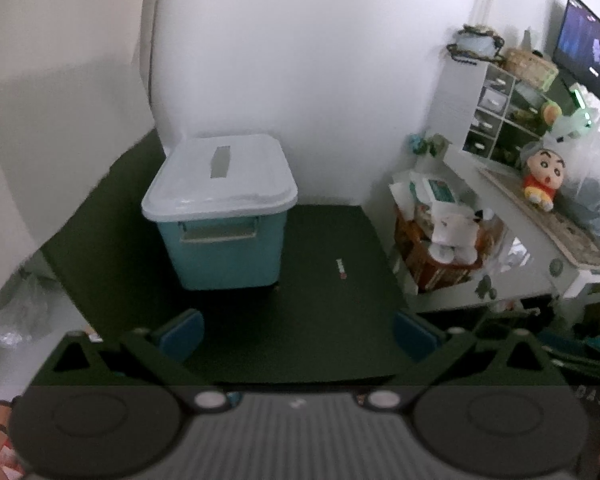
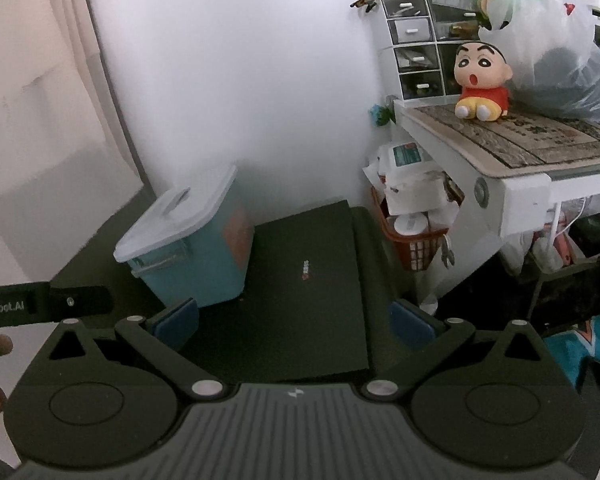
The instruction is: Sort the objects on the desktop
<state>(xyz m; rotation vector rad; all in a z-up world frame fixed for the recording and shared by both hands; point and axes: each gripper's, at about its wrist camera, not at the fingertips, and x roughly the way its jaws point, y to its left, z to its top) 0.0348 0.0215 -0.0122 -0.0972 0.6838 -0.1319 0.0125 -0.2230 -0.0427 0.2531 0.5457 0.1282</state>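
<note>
Fingers: left gripper (image 1: 298,334) spread wide, blue pads (image 1: 182,334) apart, nothing between them; right gripper (image 2: 294,322) likewise spread, blue pads (image 2: 178,320) apart, nothing held.

Surface: dark green mat (image 1: 332,320) beneath both grippers, bearing a small white-and-red label (image 1: 341,269).

Storage box (image 1: 224,216): teal body, white lid shut, handle on the near face; stands on the far left part of the mat, against the white wall (image 1: 300,60).

White desk (image 2: 512,184), right: patterned mat on top; cartoon doll (image 2: 482,80) in red shirt seated on it; clear plastic bag (image 2: 556,48) just beside the doll; small drawer unit (image 2: 416,44) behind it.

Red basket (image 2: 416,248), stuffed with packets, on the floor between mat and desk.

Monitor (image 1: 588,48), far right, lit.
</note>
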